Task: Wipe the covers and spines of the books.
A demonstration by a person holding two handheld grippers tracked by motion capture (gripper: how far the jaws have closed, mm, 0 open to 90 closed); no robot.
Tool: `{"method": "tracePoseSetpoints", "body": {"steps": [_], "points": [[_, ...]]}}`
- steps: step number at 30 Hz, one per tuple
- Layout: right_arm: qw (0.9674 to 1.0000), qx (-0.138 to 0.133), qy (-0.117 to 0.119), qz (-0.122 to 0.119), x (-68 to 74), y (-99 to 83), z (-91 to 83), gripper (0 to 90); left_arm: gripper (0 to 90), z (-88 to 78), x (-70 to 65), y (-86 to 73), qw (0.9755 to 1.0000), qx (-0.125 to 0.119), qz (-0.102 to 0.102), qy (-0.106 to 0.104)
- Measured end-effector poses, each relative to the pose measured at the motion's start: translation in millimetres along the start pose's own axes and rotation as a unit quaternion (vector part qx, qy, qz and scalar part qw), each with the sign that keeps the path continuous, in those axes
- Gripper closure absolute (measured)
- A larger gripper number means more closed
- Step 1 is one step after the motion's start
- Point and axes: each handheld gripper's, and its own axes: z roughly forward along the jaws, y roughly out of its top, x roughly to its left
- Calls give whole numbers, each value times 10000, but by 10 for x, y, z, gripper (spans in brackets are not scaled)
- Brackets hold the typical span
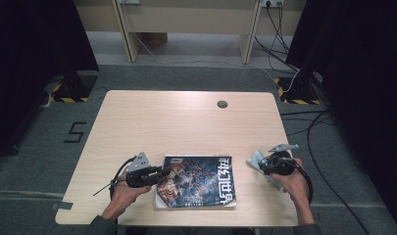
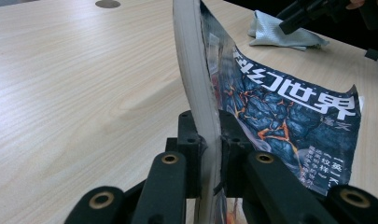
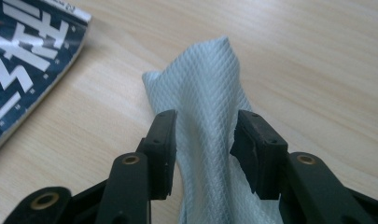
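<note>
A magazine (image 1: 198, 181) with a dark blue cover lies at the front middle of the wooden table (image 1: 186, 122). My left gripper (image 1: 159, 172) is shut on its left edge. In the left gripper view the magazine (image 2: 289, 107) curls up off the wood, its page edges clamped between the jaws of my left gripper (image 2: 207, 121). A pale blue cloth (image 1: 255, 159) lies to the magazine's right, under my right gripper (image 1: 261, 164). In the right gripper view a bunched fold of the cloth (image 3: 205, 93) runs between the jaws of my right gripper (image 3: 203, 121), pressed from both sides.
A round cable hole (image 1: 222, 104) sits in the table's far middle. Cables (image 1: 313, 147) trail on the grey floor to the right of the table. A wooden bench frame (image 1: 186, 24) stands beyond the far edge. Dark curtains hang at both sides.
</note>
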Motion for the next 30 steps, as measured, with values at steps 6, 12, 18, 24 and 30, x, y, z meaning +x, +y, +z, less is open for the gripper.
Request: {"method": "tracePoseSetpoints", "body": {"steps": [6,12,18,24,30], "points": [[9998,185,-13,-54,-31,-56,85,623,814,1,-5,-5,10000,8,12,10],[9996,212,14,-183,-55,-88,142,749,814,-9,-19,-10,10000,38,26,-19],[9996,127,-54,-246,-61,-68,122,780,814,14,-33,-25,10000,33,-20,-61],[9994,-249,-28,-231,-11,37,-9,783,815,57,-90,-19,9999,40,2,-143],[9971,-542,85,-526,186,236,-70,783,815,97,-136,-11,9998,18,53,-185]]}}
